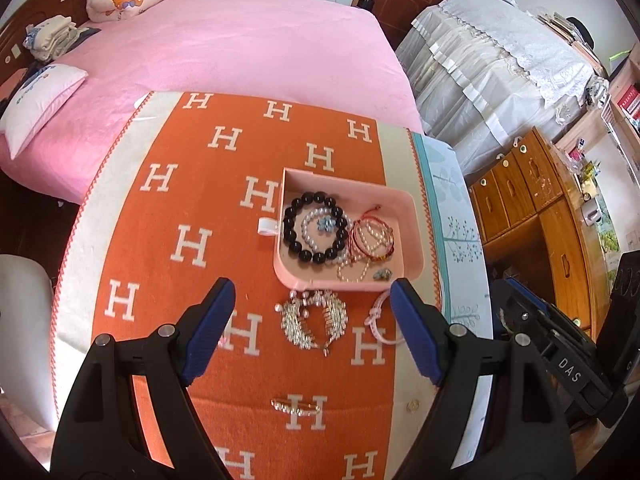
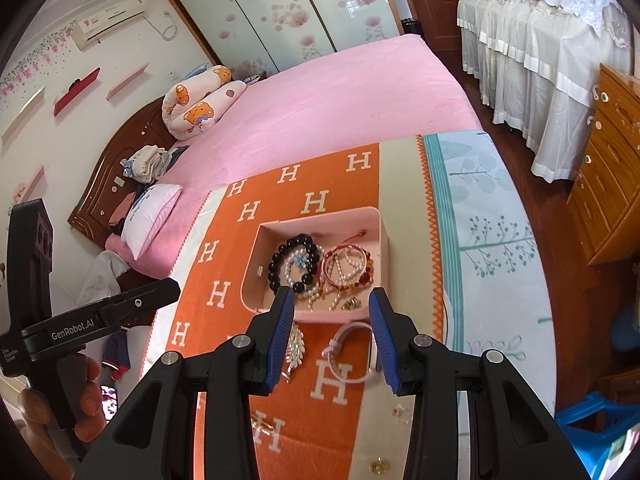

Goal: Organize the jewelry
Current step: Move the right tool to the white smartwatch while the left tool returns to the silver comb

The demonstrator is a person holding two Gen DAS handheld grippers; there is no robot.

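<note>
A pink open box point(image 1: 416, 236) point(image 2: 383, 236) sits on the orange H-patterned cloth and holds a black bead bracelet point(image 1: 294, 236) point(image 2: 276, 268), pearl strands point(image 1: 310, 220) and red cord bracelets point(image 1: 374, 236) point(image 2: 348, 268). In front of it lie a rhinestone hair comb point(image 1: 314, 320) point(image 2: 296, 346), a pink cord bracelet point(image 1: 378, 320) point(image 2: 340, 354), a gold hair clip point(image 1: 294, 406) and a small gold piece point(image 1: 413, 405) point(image 2: 378, 466). My left gripper point(image 1: 312, 316) is open above the comb. My right gripper point(image 2: 330, 332) is open above the pink bracelet.
The orange cloth point(image 1: 192, 280) covers a table with a pale leaf-print cloth point(image 2: 492, 240) at its right edge. A pink bed point(image 1: 240, 52) lies behind. Wooden drawers point(image 1: 532, 208) stand at the right. A blue stool point(image 2: 596, 428) is low right.
</note>
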